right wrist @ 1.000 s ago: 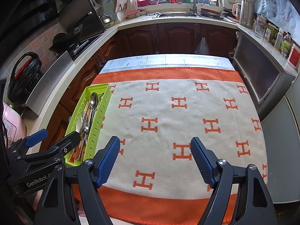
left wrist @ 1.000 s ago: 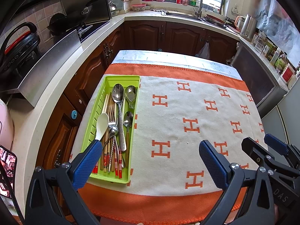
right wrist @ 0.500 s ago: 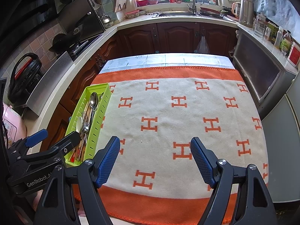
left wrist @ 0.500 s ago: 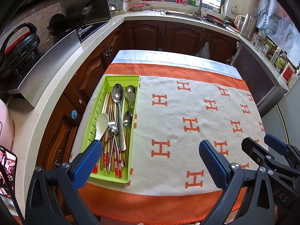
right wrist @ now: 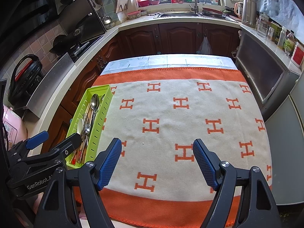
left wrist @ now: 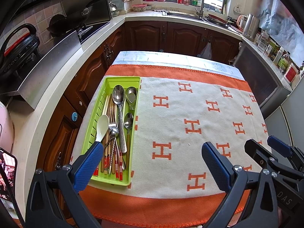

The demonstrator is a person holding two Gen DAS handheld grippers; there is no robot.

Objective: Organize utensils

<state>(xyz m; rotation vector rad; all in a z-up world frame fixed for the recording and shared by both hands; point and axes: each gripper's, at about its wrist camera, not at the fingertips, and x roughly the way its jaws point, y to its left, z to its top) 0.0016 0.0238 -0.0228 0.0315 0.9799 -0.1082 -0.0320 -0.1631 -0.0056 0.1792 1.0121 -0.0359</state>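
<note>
A lime green tray [left wrist: 89, 129] [right wrist: 98, 121] lies along the left edge of the cloth-covered table. It holds metal spoons [left wrist: 118, 96], a white spoon [left wrist: 102, 122], forks and red-banded chopsticks [left wrist: 116, 163]. My left gripper [left wrist: 151, 161] hovers open over the near edge of the table, its left pad above the tray's near end, nothing between its fingers. My right gripper [right wrist: 157, 161] stands open over the cloth, right of the tray, holding nothing. In the right wrist view the left gripper [right wrist: 55, 142] appears at the lower left.
A white cloth with orange H marks and an orange border [left wrist: 190, 129] covers the table. Kitchen counters [left wrist: 57, 79], dark wooden cabinets [right wrist: 180, 38], a hob, a sink [right wrist: 190, 14] and a metal appliance [right wrist: 262, 74] ring the table.
</note>
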